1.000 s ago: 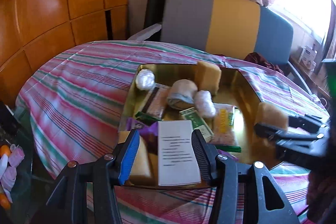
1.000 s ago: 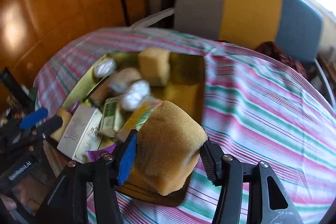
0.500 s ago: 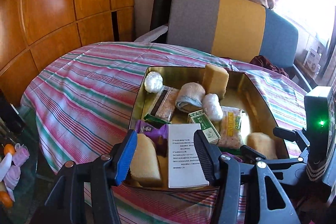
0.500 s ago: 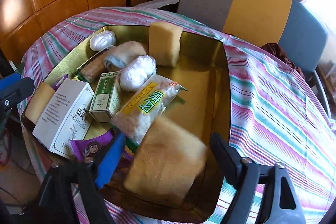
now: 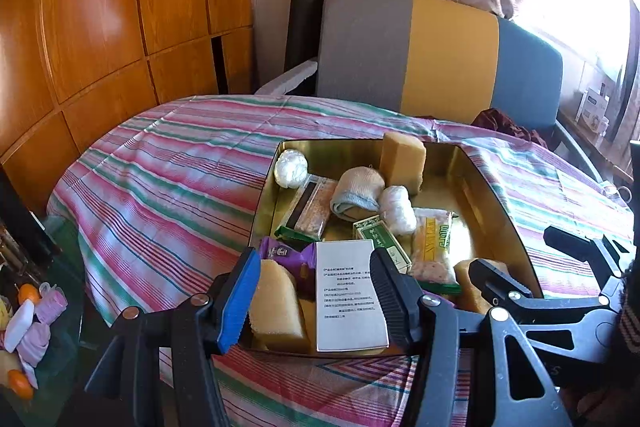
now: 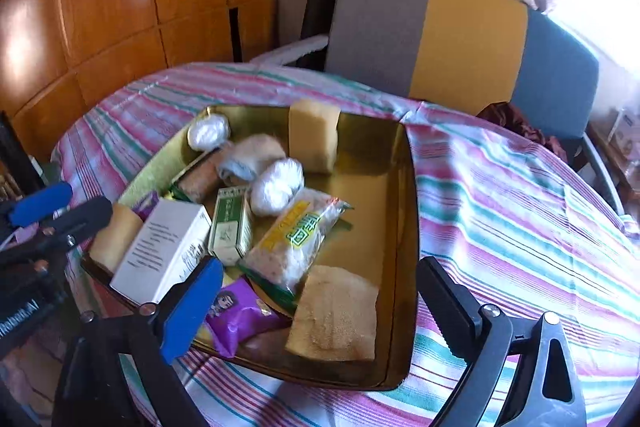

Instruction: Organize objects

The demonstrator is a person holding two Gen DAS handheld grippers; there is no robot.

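Note:
A gold tray (image 5: 496,195) (image 6: 408,227) on the striped table holds packets, boxes and sponges. A tan sponge (image 6: 336,311) lies flat in its near right corner, free between the pads of my right gripper (image 6: 320,307), whose jaws are opening wide and touch nothing. My left gripper (image 5: 316,291) hovers at the tray's near left edge. Its jaws are opening too, framing a second sponge (image 5: 276,307) and a white box (image 5: 348,291) that rest in the tray untouched. A third sponge (image 5: 400,155) stands upright at the back.
Also in the tray are a purple packet (image 6: 240,315), a green box (image 6: 230,223), a yellow snack bag (image 6: 296,239), white wrapped balls and a rolled cloth. A grey, yellow and blue chair (image 5: 440,59) stands behind the table. Wooden panels (image 5: 100,27) are on the left.
The right gripper let go of the tan sponge, which dropped into the tray's near corner, and its jaws spread wide. The left jaws widened and drew back from the white box.

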